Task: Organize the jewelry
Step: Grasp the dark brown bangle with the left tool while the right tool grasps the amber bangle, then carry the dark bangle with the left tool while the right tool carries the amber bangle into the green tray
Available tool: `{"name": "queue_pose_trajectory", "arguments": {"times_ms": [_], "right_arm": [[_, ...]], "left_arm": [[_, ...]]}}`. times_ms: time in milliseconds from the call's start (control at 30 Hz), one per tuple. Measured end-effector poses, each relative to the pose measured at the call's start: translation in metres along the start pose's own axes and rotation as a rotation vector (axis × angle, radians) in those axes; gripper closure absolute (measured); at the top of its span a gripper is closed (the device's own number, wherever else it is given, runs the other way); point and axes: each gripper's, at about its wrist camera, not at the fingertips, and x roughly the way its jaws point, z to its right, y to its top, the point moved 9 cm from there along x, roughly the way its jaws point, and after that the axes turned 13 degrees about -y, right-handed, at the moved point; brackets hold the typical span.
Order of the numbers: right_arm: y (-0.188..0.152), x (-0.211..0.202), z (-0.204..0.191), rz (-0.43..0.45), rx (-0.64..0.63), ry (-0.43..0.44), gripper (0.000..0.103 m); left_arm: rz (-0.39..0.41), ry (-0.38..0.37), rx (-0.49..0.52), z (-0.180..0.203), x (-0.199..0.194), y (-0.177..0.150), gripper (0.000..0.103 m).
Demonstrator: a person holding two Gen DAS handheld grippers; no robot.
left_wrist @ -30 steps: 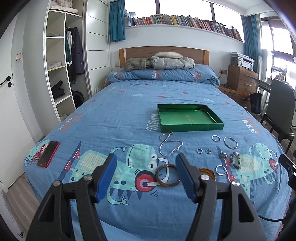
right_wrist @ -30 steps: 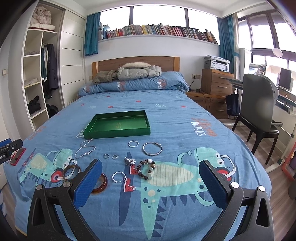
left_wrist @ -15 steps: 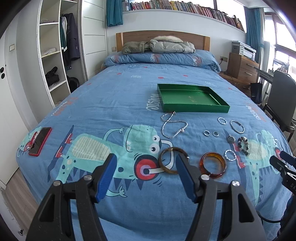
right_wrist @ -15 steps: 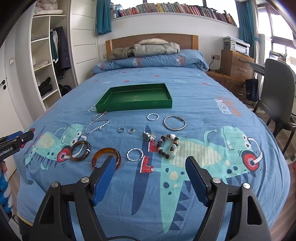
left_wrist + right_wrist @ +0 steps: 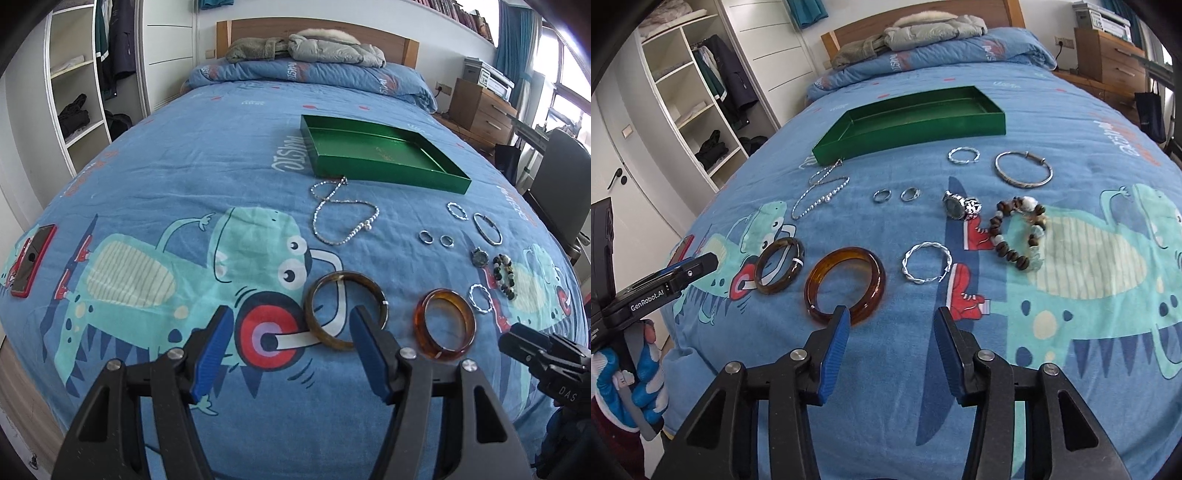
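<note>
Right claw (image 5: 890,325) narrowed, jaws closing, nothing between; amber bangle (image 5: 846,284) lay just upper left (left pad overlapped rim). Left claw (image 5: 291,325) gaped empty, brown bangle (image 5: 345,309) just above right pad.

Home bedroom. Bed (image 5: 207,155) with blue cartoon-dinosaur duvet, wooden headboard (image 5: 317,31), jackets (image 5: 303,46) piled on the pillow end. Open white wardrobe (image 5: 79,96) at left with hanging clothes and folded items on shelves. Wooden drawer unit (image 5: 480,110) beside the bed with a printer (image 5: 487,75) on top. Teal curtains (image 5: 508,44), window, bookshelf (image 5: 469,16) above the headboard wall, office chair (image 5: 557,173) at right.
</note>
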Motion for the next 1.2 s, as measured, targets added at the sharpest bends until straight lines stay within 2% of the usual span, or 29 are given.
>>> {"name": "queue_pose_trajectory", "arguments": {"times_ms": [133,233,467,700,833,933,967,1000,1200], "right_arm": [[0.002,0.024,-0.009,-0.056,-0.001,0.036,0.059],[0.002,0.039,-0.015,-0.086,-0.006,0.053,0.061],[0.01,0.058,-0.027,-0.102,-0.059,0.053,0.064],[0.006,0.075,-0.042,-0.099,-0.228,-0.038,0.066],[0.006,0.08,-0.044,-0.092,-0.29,-0.072,0.073],[0.008,0.08,-0.041,-0.073,-0.296,-0.098,0.086],[0.01,0.08,-0.04,-0.066,-0.289,-0.103,0.092],[0.01,0.078,-0.039,-0.06,-0.281,-0.103,0.092],[0.014,0.06,-0.039,0.012,-0.27,-0.104,0.093]], "left_arm": [[-0.04,-0.011,0.003,-0.001,0.027,0.003,0.04],[-0.072,-0.021,0.001,-0.002,0.045,0.001,0.045],[-0.144,-0.035,0.011,-0.003,0.078,-0.01,0.069],[-0.16,0.007,0.103,0.002,0.088,-0.015,0.07],[-0.162,0.012,0.109,0.003,0.089,-0.014,0.072],[-0.145,0.024,0.137,0.007,0.088,-0.014,0.081],[-0.141,0.033,0.151,0.009,0.088,-0.014,0.089],[-0.139,0.041,0.162,0.011,0.087,-0.013,0.094],[-0.104,0.071,0.161,0.012,0.077,-0.008,0.094]]}}
